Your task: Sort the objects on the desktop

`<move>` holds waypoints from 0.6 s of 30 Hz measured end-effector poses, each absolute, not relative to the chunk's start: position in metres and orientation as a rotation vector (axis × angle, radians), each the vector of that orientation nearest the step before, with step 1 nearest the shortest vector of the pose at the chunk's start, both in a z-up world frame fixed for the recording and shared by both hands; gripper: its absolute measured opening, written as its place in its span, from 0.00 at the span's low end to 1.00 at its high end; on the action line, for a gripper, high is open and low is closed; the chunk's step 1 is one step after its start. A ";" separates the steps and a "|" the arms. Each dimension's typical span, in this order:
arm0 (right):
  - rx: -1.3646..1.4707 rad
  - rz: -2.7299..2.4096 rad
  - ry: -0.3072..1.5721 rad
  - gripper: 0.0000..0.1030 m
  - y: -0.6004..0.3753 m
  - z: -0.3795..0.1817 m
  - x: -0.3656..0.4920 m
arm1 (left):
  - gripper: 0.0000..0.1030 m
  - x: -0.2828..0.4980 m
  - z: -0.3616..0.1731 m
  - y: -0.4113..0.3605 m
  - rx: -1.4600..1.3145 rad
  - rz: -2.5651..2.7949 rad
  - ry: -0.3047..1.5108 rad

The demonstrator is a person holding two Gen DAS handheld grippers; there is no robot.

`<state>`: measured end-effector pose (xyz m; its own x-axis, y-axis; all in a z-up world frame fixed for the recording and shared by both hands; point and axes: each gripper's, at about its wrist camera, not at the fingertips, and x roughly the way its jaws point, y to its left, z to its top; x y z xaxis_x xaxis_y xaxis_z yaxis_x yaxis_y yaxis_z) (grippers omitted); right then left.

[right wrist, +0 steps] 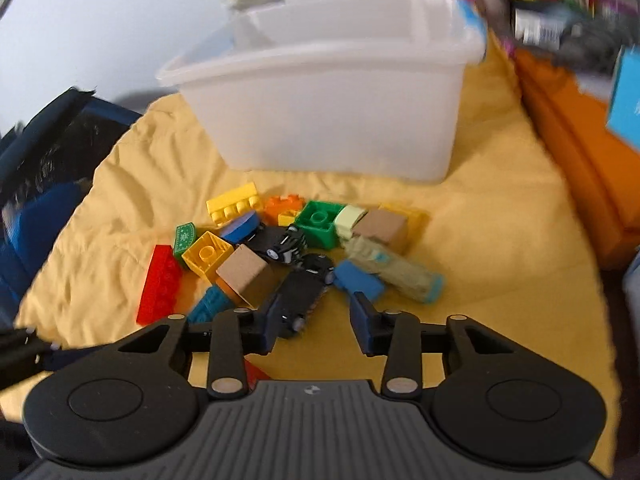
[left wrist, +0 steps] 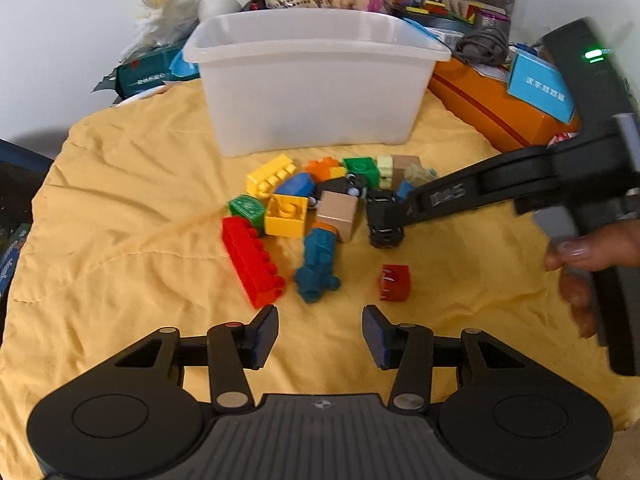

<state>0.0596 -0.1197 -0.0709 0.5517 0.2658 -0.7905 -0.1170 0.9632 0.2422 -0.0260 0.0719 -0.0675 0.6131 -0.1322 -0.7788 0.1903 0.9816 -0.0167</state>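
Trouble is sitting right at the tips of my right hand-held gripper (right wrist: 312,326): I am reaching it toward the black toy car (right wrist: 298,294) at centre frame, and its jaws are standing apart with only one pad near the car's side, nothing clamped. That car is lying just beside the tan cube (right wrist: 245,276) and the blue brick (right wrist: 359,280), so I am risking a nudge that drags either neighbour along or skids the car across the wrinkled yellow cloth (right wrist: 500,248). My left hand-held gripper (left wrist: 320,338) is hovering open and empty at lower centre, near the red cube (left wrist: 395,283). The clear plastic bin (left wrist: 316,80) is waiting at upper centre, behind the pile.
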 end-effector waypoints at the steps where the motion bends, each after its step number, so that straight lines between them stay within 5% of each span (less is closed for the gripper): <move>1: 0.190 0.220 0.993 0.37 -0.118 -0.077 0.065 | 0.49 -0.025 -0.066 0.074 0.070 -0.183 0.889; 9: -0.043 0.298 0.943 0.16 -0.088 -0.071 0.064 | 0.49 0.010 -0.046 0.071 0.107 -0.219 0.846; 18: -0.237 0.260 0.941 0.16 -0.131 -0.065 -0.004 | 0.49 0.073 -0.047 0.021 0.327 -0.350 0.828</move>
